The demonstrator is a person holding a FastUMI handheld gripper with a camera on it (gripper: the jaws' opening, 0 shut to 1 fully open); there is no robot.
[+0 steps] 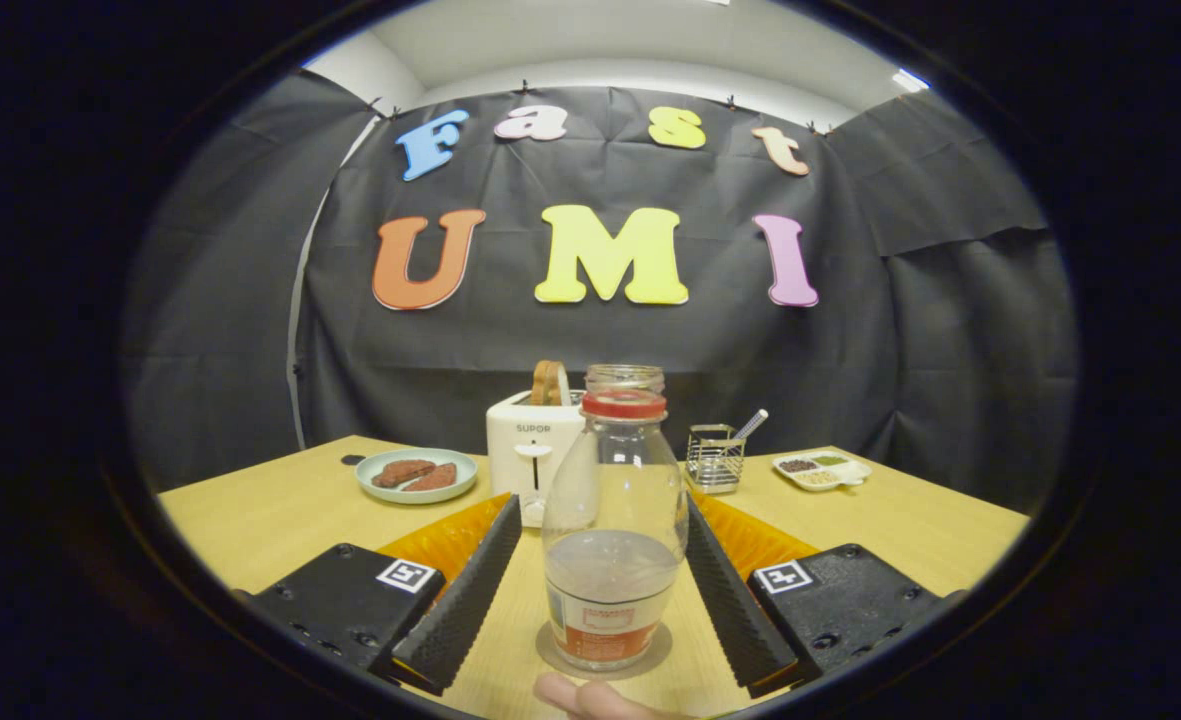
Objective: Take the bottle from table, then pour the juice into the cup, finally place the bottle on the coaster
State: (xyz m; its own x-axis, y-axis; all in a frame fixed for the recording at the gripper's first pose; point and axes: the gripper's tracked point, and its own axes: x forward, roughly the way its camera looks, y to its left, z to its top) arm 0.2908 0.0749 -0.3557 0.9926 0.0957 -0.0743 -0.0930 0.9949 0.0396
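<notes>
Bottle [614, 530] stands upright on the coaster [560, 655], between the 2 fingers of the hand-held gripper [602, 525], which is spread wide, touching nothing. Wooden tabletop [270, 510] beyond carries toaster [530, 448] and plate [416, 474]; black cloth wall behind.

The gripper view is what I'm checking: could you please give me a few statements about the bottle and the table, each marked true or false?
1. The bottle stands upright on a coaster between the fingers of the gripper. True.
2. Both fingers press on the bottle. False: the jaws stand open, with gaps on both sides.
3. The bottle is full to the neck. False: liquid fills only its lower part.
4. A toaster stands beyond the bottle, with a plate beside it. True.
5. The bottle has no cap. False: a cap sits on it.
</notes>
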